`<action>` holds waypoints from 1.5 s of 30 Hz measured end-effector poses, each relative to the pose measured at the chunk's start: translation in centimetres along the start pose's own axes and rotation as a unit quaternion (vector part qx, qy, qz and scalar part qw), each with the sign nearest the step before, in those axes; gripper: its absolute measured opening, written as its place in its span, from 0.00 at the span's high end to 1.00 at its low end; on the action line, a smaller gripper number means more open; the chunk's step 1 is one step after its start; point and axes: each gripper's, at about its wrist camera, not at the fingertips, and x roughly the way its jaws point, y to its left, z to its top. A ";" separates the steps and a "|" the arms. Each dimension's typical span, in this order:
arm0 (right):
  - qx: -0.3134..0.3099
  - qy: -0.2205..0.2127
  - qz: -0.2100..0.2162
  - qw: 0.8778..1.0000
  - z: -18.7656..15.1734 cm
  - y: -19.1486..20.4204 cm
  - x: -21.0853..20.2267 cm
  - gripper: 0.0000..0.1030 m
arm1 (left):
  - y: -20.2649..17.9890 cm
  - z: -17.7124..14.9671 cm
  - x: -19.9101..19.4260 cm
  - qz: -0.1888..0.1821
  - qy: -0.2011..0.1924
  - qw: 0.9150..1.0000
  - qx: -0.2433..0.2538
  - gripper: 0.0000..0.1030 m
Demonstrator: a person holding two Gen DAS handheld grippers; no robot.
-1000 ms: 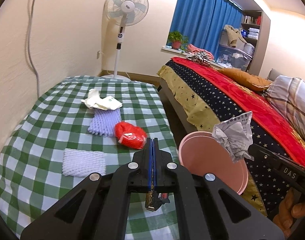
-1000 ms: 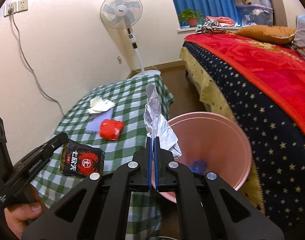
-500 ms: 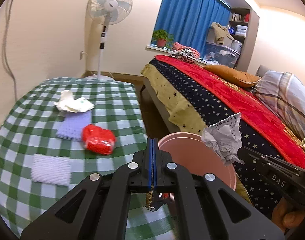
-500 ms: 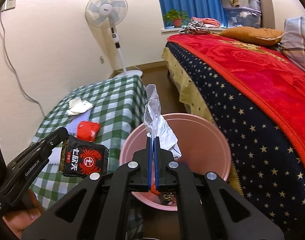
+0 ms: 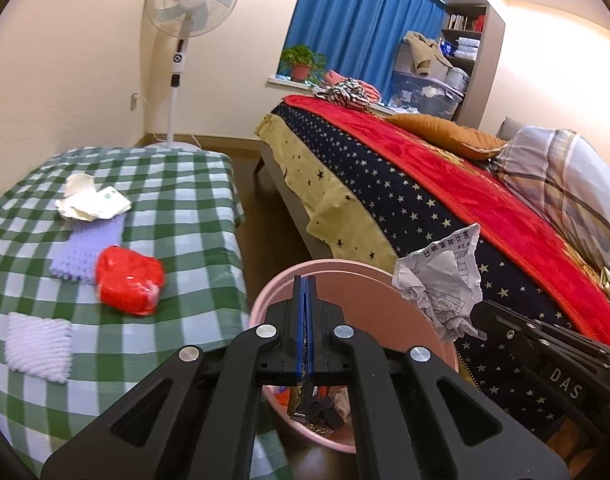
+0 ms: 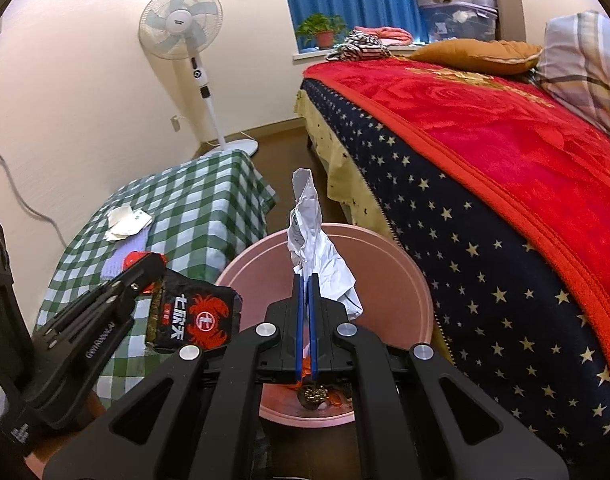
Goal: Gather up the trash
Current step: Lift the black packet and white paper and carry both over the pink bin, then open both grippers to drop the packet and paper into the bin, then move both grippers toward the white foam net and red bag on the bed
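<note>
The jaws of the left gripper are pressed together on a black snack wrapper, which hangs below the blue pads in the left wrist view, over the mouth of the pink bin. Inside the bin, scraps of trash lie at the bottom, partly hidden by the gripper body. To the right, the right gripper pinches a crumpled printed paper above the bin's far rim. On the green checked tablecloth to the left lie a red bag, a lilac foam net touching it, a white foam net nearer the camera, and a wad of white paper at the lilac net's far end. A standing fan rises behind the table, and a bed with a red blanket runs along the right. In the right wrist view, the right gripper has its jaws closed on the crumpled paper, which sticks up past the fingertips with the bin directly behind and below it. At the left, the left gripper grips the black wrapper, printed with a red crab, just beside the bin's near left rim. The red bag and white paper wad remain on the tablecloth.
</note>
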 end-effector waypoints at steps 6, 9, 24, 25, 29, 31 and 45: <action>0.006 0.006 -0.007 1.000 0.0 -0.5 0.6 0.98 | -0.8 -0.6 1.5 -0.012 0.015 1.000 -0.002 1.00; 0.009 0.007 -0.010 1.000 0.1 -0.7 0.8 0.98 | -0.9 -0.7 1.9 -0.016 0.020 1.000 -0.004 1.00; 0.040 -0.001 -0.017 0.999 0.0 -1.6 0.7 0.64 | 0.5 -1.6 2.1 -0.020 0.054 0.998 -0.027 0.78; 0.039 -0.002 -0.016 0.999 0.0 -1.5 0.7 0.64 | 0.7 -1.6 1.9 -0.018 0.054 0.998 -0.028 0.78; 0.031 -0.010 -0.005 0.999 -0.1 -0.8 0.2 0.64 | 1.6 -1.5 0.4 -0.003 0.045 0.999 -0.029 0.78; 0.027 -0.015 0.000 1.000 -0.1 -0.5 0.0 0.64 | 2.2 -1.4 -0.4 0.004 0.039 0.999 -0.028 0.78; -0.003 -0.032 0.042 0.999 -0.8 3.9 -1.4 0.38 | 8.7 -1.9 -6.2 0.089 0.011 0.994 -0.065 0.78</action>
